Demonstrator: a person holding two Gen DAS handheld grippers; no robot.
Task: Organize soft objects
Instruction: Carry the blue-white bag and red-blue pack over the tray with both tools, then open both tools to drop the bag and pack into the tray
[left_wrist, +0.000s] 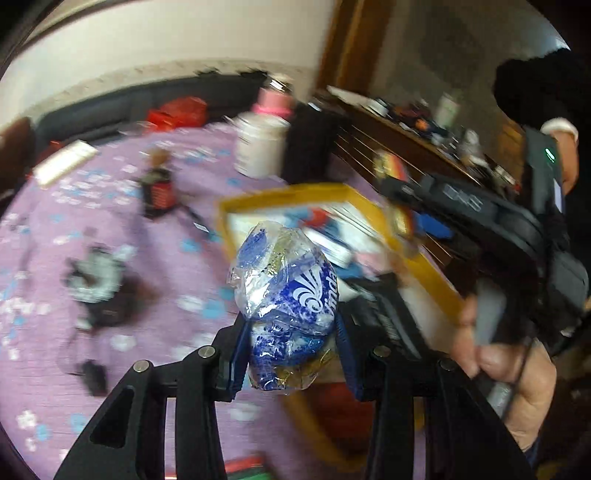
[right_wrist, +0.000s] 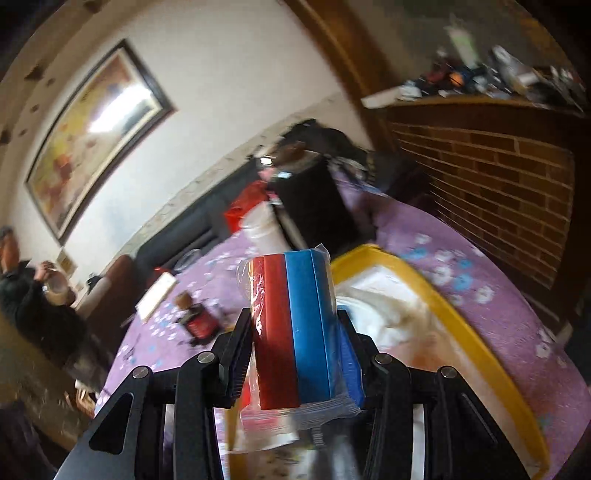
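My left gripper (left_wrist: 290, 354) is shut on a blue and white crinkly plastic pack (left_wrist: 286, 291), held above the purple flowered table. Behind it lies a yellow-rimmed tray (left_wrist: 424, 266) with several packs inside. My right gripper (right_wrist: 295, 354) is shut on a wrapped red and blue pack (right_wrist: 291, 325), held upright above the near end of the same yellow tray (right_wrist: 461, 317). The right gripper body (left_wrist: 480, 221) and the hand holding it show at the right of the left wrist view. Both views are blurred.
On the purple cloth (left_wrist: 147, 258) stand a white jar (left_wrist: 258, 144), a small dark red bottle (left_wrist: 159, 188), a black box (right_wrist: 314, 210) and a dark tangled object (left_wrist: 99, 284). A brick counter (right_wrist: 498, 177) with clutter is at the right. A person (right_wrist: 29, 295) sits at the far left.
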